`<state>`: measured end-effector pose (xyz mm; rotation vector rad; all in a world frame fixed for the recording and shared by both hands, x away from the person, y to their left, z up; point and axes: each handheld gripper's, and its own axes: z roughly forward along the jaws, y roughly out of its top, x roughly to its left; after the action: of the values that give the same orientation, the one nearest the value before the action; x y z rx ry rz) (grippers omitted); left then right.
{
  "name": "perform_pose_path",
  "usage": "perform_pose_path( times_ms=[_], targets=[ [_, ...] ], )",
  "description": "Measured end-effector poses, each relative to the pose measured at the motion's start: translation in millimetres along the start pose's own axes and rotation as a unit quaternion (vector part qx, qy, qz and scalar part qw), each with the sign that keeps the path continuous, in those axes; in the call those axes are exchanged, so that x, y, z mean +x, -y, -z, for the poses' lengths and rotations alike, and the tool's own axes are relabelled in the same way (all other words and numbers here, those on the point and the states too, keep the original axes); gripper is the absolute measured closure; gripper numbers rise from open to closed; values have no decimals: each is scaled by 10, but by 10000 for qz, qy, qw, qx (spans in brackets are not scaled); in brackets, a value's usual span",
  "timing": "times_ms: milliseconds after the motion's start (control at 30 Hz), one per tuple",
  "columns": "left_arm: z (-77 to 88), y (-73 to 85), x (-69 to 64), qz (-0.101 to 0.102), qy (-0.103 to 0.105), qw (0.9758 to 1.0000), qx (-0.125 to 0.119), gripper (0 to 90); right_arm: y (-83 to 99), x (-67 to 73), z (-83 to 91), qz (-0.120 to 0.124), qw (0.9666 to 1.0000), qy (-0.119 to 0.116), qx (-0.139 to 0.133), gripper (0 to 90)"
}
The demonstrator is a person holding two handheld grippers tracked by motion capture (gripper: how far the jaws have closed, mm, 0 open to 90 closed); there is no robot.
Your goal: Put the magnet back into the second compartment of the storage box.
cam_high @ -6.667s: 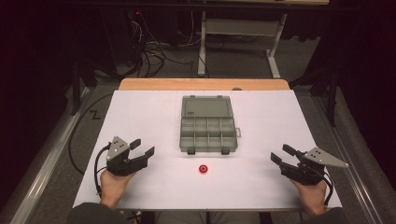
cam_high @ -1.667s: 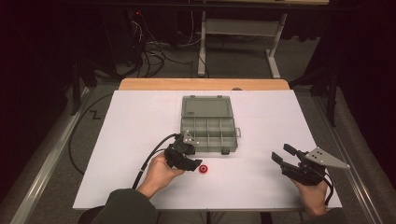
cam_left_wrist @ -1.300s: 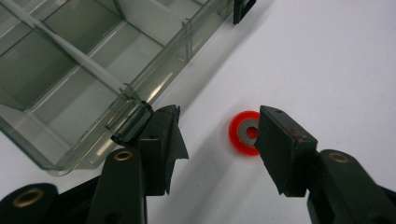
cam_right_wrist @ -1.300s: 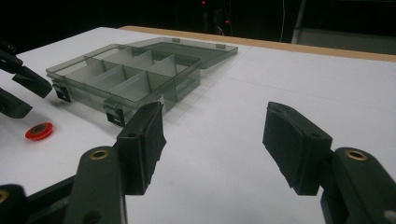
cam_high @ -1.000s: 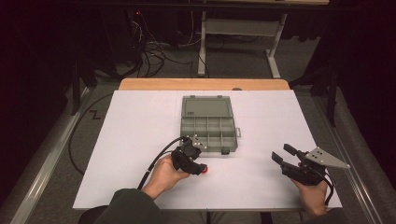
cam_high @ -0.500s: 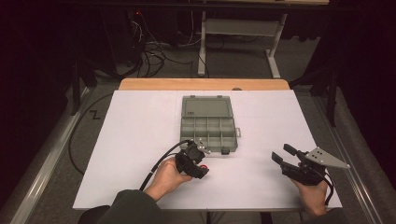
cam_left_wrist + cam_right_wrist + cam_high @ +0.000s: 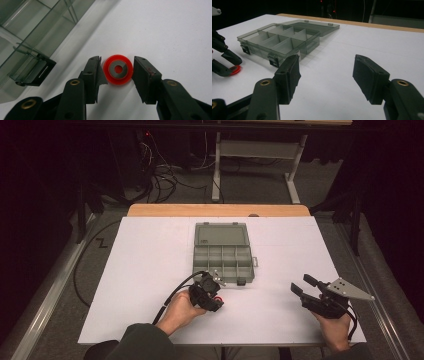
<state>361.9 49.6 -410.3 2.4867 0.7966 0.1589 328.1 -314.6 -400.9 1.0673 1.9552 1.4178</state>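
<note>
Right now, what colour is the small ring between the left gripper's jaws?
The ring is bright red with a grey centre, clearest in the left gripper view.

Compartment box (image 7: 223,262) at centre of surface (image 7: 150,250), lid (image 7: 221,234) folded open flat behind it. Ring (image 7: 118,69) on surface just in front of box's near left corner, lying flat between jaws of left hand-held gripper (image 7: 117,72), latch (image 7: 35,72) of box to its left in left gripper view. Right hand-held gripper (image 7: 306,291) well apart to the right, near front right corner of surface, nothing between its jaws.
</note>
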Motion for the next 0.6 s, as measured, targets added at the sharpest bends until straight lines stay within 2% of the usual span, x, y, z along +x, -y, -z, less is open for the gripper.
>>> perform_pose_path(
  times_ms=[267, 600],
  targets=[
    [-1, 2, 17, 19, 14, 10000, -3, 607, 0, 1, -1, 5, 10000, -1, 5, 401],
    [0, 0, 6, -73, -30, 10000, 10, 616, 0, 2, -1, 4, 10000, -11, 4, 401]
  ],
)
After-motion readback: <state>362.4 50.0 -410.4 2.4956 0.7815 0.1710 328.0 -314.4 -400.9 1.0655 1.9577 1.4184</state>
